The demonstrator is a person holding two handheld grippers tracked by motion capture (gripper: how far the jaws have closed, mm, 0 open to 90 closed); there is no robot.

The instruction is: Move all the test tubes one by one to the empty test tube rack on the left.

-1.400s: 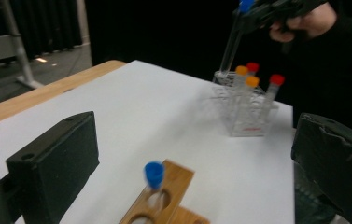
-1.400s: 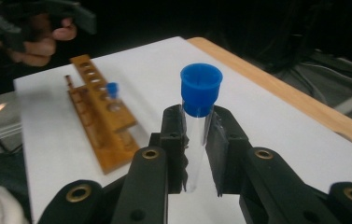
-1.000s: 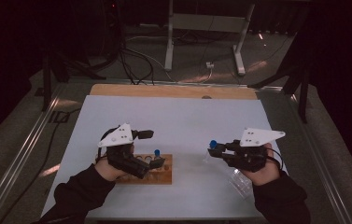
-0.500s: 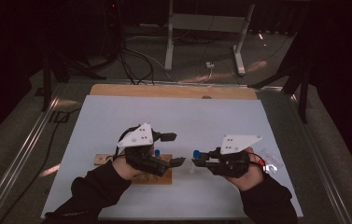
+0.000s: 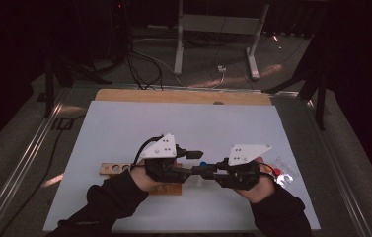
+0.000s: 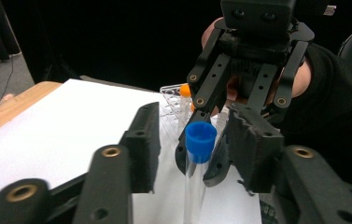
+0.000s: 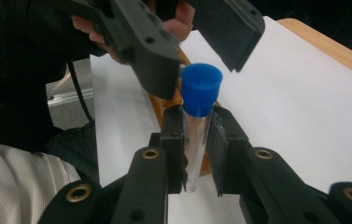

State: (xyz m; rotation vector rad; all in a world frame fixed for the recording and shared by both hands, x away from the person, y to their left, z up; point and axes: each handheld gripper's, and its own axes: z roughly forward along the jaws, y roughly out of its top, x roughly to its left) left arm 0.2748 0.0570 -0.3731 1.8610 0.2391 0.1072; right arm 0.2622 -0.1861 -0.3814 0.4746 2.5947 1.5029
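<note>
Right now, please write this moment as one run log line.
right gripper: shut on clear plastic tube with blue cap | left gripper: jaws just closing around cap, not touching

— Black sleeves (image 5: 109, 202) on both forearms, loose at the cuffs. Pale ribbed cloth (image 7: 15, 182) low in the right gripper view.

— Left gripper (image 5: 193, 163): matte black body, grey three-cornered plate (image 5: 161, 146) on top with small dark screw dots, black cable (image 5: 141, 150) looping off the rear.

— Right gripper (image 5: 204, 170): same black build, same grey plate (image 5: 246, 153). Flat black link bars with brass-ringed pivot holes (image 6: 200, 101).

— Close up, thick blocky black pads (image 7: 171, 135), rough and chipped along the edges. Brass eyelets (image 7: 150, 153) at each joint of the bars.
</note>
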